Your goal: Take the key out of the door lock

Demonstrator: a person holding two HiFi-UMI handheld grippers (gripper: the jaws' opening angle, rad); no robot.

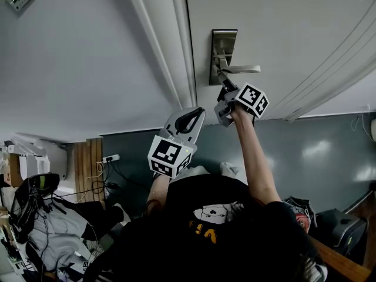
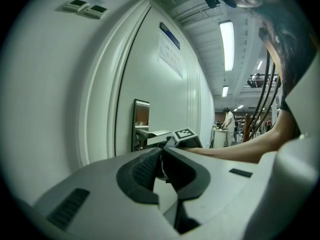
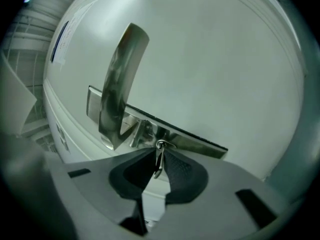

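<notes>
- Left gripper (image 1: pixel 194 115): jaws are pressed together with nothing between them, as the left gripper view confirms (image 2: pixel 161 156). It is held off the door (image 1: pixel 282 28), below and to the left of the lock plate, and touches nothing. It has no part in the step in hand.
- Lock plate (image 1: pixel 223 46): a steel plate fixed near the door's edge. The lever handle (image 1: pixel 241 69) projects from it to the right, level and unloaded.
- Right gripper (image 1: pixel 224 89): it is set close against the plate, just beneath the lever. Its jaws are closed (image 3: pixel 157 154) on the key (image 3: pixel 159 160), a thin metal piece standing edge-on between the pads, with a small ring showing at its far end by the plate.
- Key position: judged to be seated in the lock under the lever. The keyhole itself is masked by the jaw tips.
- Step in hand, by assessment: withdrawal of the key.
- Recommended method: draw straight back along the key's own axis, square to the door face, without twist or sideways load.
- If it binds: the key is probably off its release angle. Correct the rotation before pulling harder.
- Risk: the hold is on a thin edge near the jaw tips, so slippage is possible. Keep firm pressure and stay clear of the lever above.
</notes>
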